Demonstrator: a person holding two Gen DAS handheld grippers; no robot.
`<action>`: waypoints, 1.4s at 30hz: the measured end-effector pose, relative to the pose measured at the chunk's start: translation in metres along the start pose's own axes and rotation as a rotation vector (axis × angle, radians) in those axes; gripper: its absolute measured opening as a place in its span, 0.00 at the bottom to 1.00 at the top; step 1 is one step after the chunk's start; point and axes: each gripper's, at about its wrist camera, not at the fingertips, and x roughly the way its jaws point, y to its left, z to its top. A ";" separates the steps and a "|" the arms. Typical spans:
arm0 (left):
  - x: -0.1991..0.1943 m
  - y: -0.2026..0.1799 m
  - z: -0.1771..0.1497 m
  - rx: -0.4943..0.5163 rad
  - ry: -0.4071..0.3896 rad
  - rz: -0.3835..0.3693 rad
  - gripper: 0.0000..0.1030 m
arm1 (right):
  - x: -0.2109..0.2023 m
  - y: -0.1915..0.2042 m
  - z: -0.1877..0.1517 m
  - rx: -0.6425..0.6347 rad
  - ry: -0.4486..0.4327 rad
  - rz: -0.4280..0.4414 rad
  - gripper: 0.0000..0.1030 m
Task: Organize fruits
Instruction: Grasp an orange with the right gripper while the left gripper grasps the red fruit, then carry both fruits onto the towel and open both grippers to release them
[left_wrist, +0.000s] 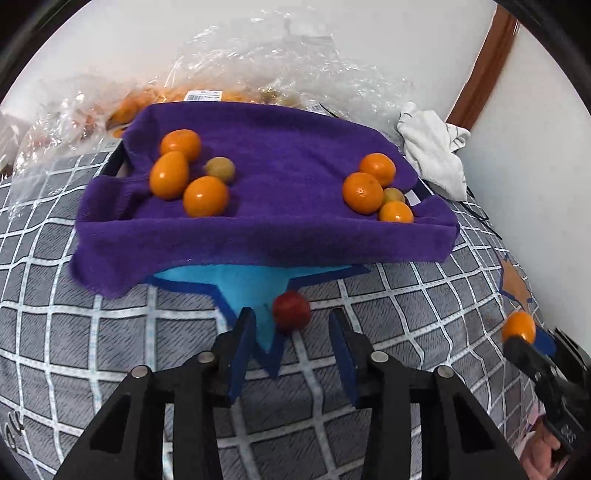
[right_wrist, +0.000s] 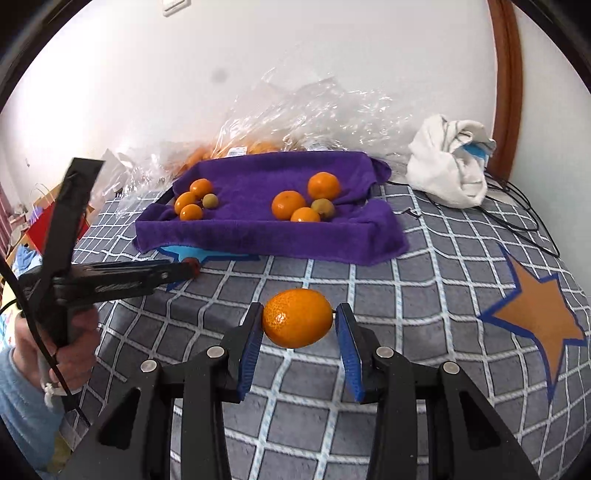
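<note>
A purple towel-lined tray (left_wrist: 280, 236) (right_wrist: 258, 232) holds two groups of oranges with a small greenish fruit in each: one at its left (left_wrist: 184, 170) (right_wrist: 192, 203), one at its right (left_wrist: 376, 188) (right_wrist: 303, 201). A small red fruit (left_wrist: 291, 310) lies on the checked bedspread just ahead of my open left gripper (left_wrist: 293, 321), between its fingertips and apart from both. My right gripper (right_wrist: 298, 317) is shut on an orange (right_wrist: 297, 317) and holds it above the bedspread; it also shows in the left wrist view (left_wrist: 519, 326).
Clear plastic bags (right_wrist: 314, 114) with more oranges lie behind the tray against the wall. A crumpled white cloth (right_wrist: 448, 162) and black cables (right_wrist: 517, 214) sit at the right. Star patches mark the bedspread: blue (left_wrist: 251, 288), orange (right_wrist: 539, 314).
</note>
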 end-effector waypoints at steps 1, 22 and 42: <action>0.004 -0.002 0.001 -0.001 0.002 0.013 0.31 | 0.000 0.000 -0.001 0.001 0.001 -0.001 0.38; -0.030 0.021 0.003 -0.061 -0.049 0.046 0.21 | 0.002 0.010 0.011 -0.007 -0.010 0.006 0.38; -0.064 0.078 0.057 -0.131 -0.139 0.087 0.21 | 0.046 0.008 0.096 -0.026 -0.048 0.023 0.38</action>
